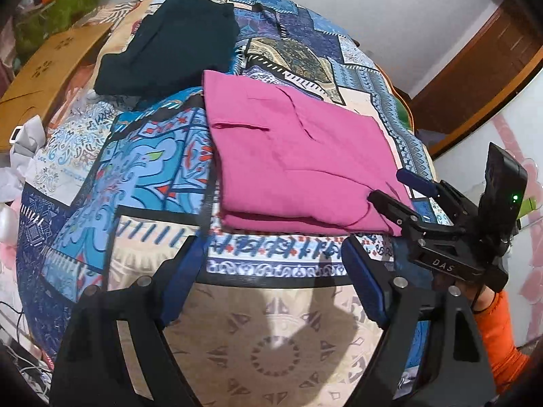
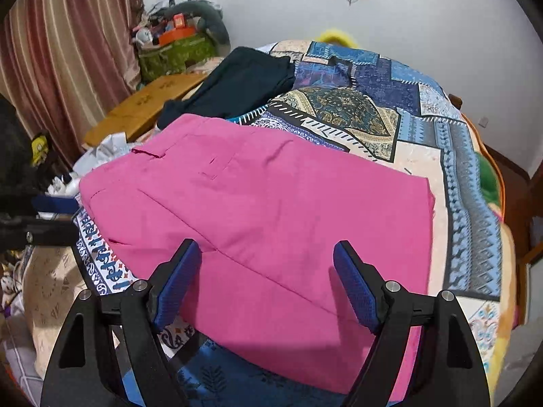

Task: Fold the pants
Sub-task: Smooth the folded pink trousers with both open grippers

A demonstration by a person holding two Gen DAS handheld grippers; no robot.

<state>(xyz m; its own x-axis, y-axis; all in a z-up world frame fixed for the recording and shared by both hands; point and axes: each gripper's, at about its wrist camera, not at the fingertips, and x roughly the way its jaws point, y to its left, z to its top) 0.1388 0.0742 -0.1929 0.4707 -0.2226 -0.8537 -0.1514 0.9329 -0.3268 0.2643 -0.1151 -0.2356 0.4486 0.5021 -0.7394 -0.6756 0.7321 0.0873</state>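
Pants folded on bed, 12 o'clock of left hand-held gripper, gaping empty. Right hand-held gripper spread at near edge. Pinch all layers, fold flat.

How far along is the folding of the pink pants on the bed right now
Mostly done: the pink pants lie folded into a flat layered rectangle on the patterned bedspread. Nothing is in hand: the left tool and right tool are both open. What may be left is the dark garment behind them, which looks only loosely folded.
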